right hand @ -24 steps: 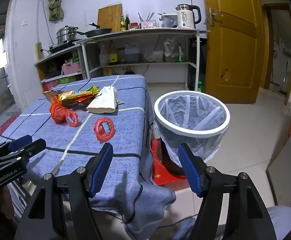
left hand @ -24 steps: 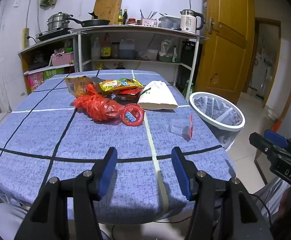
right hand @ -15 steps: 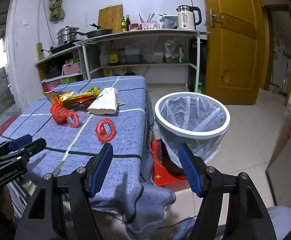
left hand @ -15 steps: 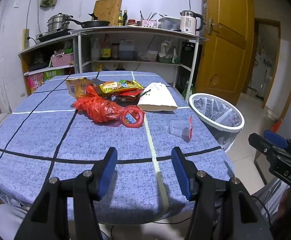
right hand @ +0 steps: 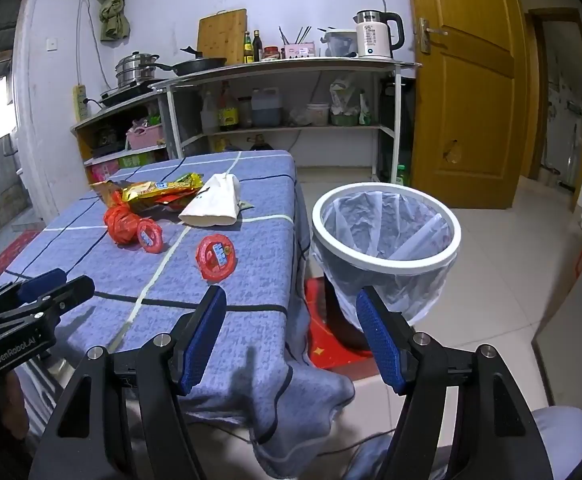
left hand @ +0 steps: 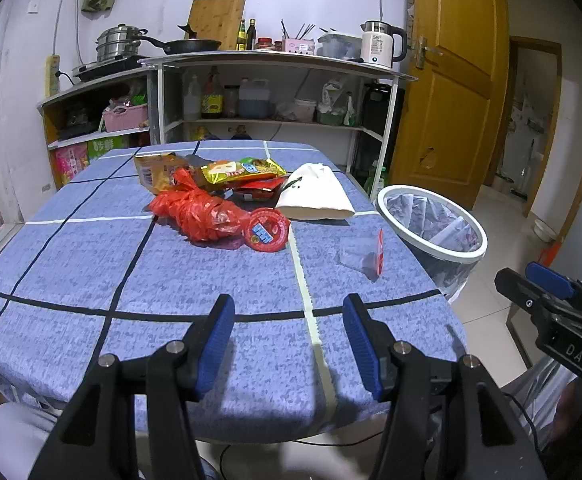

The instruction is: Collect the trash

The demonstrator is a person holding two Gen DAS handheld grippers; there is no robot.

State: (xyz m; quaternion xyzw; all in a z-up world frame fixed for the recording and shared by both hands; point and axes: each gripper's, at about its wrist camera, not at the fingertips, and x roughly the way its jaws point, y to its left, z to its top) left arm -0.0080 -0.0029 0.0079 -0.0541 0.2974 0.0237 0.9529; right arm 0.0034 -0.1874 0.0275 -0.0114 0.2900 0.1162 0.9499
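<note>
Bin [right hand: 387, 258] base hidden behind right gripper [right hand: 291, 336]

Even daylight, sharp, fisheye-warped edges

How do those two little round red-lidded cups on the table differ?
The near jelly cup lies alone on bare tablecloth, closer to the trash bin; the far jelly cup leans against the red plastic bag beside the snack wrappers. The near one looks bigger, being closer. Both lie tipped over and share round red lids with a blue label.
</note>
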